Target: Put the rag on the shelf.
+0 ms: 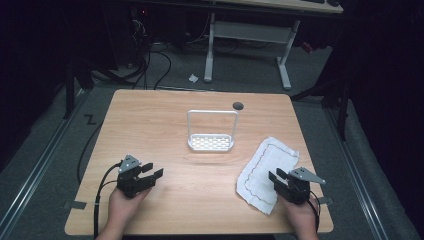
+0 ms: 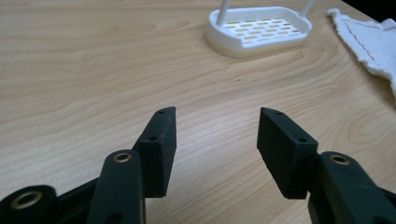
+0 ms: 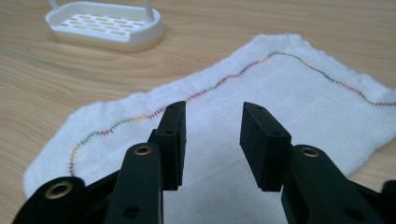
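Nearest the person, the right gripper [image 1: 281,180] hangs over the near end of the white cloth [image 1: 267,170], its jaws parted to a moderate gap with nothing between them; in the right gripper view the cloth [image 3: 261,107] lies flat directly beneath and ahead of the jaws, its multicoloured stitched line running across the fabric beyond them. Whether the jaw tips touch the fabric cannot be told.

The left gripper [image 1: 151,172] sits well to the left of the cloth, over bare table [image 1: 150,125], jaws spread wide and empty; in the left gripper view the left gripper [image 2: 217,112] points past open wood toward the soap rack, with an edge of the cloth [image 2: 373,44] at far right.

Beyond the cloth, to its far left, stands the white slotted rack [image 1: 211,143] with its tall wire handle, apart from the cloth. Farther off, near the table's back edge, lies a small dark round disc [image 1: 238,105].

Likely hazards, judged from this arrangement: the cloth is thin and lies flat, so a closing pinch may slide over the weave and catch nothing, or gather only the top layer if it is doubled. A one-sided lift could drag the far end along the wood, toward the rack. The near-right part of the cloth lies close to the table edge, so a pull toward the person might draw it off.
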`<state>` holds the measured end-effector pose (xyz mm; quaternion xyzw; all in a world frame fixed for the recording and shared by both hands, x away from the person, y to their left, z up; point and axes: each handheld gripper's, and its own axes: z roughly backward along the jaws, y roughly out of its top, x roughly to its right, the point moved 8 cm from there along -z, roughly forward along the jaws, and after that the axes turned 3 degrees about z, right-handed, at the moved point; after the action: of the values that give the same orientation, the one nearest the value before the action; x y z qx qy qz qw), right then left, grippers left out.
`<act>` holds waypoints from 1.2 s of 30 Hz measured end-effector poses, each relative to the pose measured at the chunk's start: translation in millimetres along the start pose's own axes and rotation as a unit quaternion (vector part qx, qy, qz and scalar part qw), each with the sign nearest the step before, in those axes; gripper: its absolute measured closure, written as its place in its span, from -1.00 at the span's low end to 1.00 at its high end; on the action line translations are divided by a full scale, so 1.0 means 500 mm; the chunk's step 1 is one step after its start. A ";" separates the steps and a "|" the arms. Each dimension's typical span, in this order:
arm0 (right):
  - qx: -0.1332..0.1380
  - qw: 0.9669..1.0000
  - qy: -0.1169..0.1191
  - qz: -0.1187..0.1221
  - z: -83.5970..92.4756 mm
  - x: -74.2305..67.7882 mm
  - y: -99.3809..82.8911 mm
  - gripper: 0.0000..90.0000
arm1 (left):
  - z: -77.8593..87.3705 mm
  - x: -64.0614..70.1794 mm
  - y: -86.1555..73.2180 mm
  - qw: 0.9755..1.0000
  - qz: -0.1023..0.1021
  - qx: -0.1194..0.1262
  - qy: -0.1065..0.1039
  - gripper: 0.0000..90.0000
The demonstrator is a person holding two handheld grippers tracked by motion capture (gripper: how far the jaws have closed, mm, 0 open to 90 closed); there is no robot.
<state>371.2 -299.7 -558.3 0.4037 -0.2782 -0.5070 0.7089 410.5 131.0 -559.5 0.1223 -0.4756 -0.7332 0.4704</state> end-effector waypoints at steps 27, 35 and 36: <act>-0.078 0.997 -0.022 0.019 -0.106 0.060 0.023 1.00 | 0.034 -0.008 -0.007 1.000 -0.019 0.013 0.017 0.07; -0.087 0.996 -0.008 0.023 -0.117 0.046 0.007 1.00 | 0.031 -0.008 -0.009 1.000 -0.012 0.010 0.015 0.07; -0.086 0.996 -0.003 0.026 -0.115 0.039 0.006 1.00 | 0.030 -0.006 -0.009 1.000 -0.012 0.010 0.014 0.07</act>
<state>425.3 -301.2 -585.8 0.3317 -0.2462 -0.5116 0.7534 399.9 142.5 -556.2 0.1433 -0.4745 -0.7324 0.4669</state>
